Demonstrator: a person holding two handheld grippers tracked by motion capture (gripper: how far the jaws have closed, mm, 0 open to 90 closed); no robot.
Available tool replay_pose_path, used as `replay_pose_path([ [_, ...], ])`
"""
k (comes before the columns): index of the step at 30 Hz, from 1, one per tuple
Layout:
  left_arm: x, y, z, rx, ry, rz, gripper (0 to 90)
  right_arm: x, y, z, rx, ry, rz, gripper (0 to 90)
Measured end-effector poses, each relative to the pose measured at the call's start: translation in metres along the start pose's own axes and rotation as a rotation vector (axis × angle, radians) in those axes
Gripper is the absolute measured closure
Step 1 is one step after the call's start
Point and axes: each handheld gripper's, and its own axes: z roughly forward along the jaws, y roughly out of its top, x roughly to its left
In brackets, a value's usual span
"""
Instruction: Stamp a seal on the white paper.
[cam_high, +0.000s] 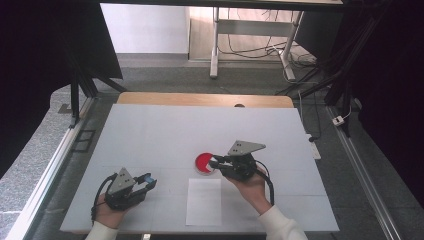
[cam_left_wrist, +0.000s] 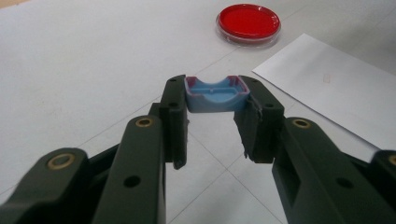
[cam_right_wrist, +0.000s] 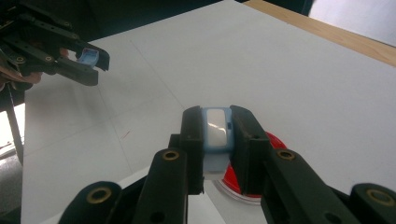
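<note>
Apparently the work is midway: the left gripper (cam_left_wrist: 215, 100) is clenched on a small blue cap (cam_left_wrist: 215, 94), held off the table near the person's side, while the right gripper (cam_right_wrist: 215, 135) grips a pale blue tool (cam_right_wrist: 217, 133) right over the red petri dish (cam_high: 204, 163). Uncapping looks done; whatever touches the dish seems yet to come. The white paper sheet (cam_high: 204, 201) lies just beside the dish

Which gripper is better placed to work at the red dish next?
Right, probably. The right gripper is at the red dish's edge, shut on a light blue piece. The left gripper sits off to the left, holding a blue cap.
</note>
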Motion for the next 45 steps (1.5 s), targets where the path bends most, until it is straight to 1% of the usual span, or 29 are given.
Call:
replay_pose_path([
  [15,0.0,0.0,0.001,0.002,-0.003,0.001,64.7,0.006,-0.002,0.0,0.011,0.015,-0.011,75.2],
  [23,0.0,0.0,0.001,0.005,-0.003,0.002,64.7,0.011,-0.003,0.0,0.016,0.032,-0.016,75.2],
  [27,-0.001,0.0,0.001,0.001,-0.004,0.0,64.7,0.014,-0.003,0.001,0.017,0.041,-0.013,75.2],
  [34,-0.001,0.0,0.001,0.002,-0.005,-0.002,64.7,0.023,-0.005,0.002,0.028,0.061,-0.029,75.2],
  [45,0.0,-0.001,0.002,0.004,-0.007,-0.004,64.7,0.032,-0.011,0.002,0.061,0.079,-0.045,75.1],
])
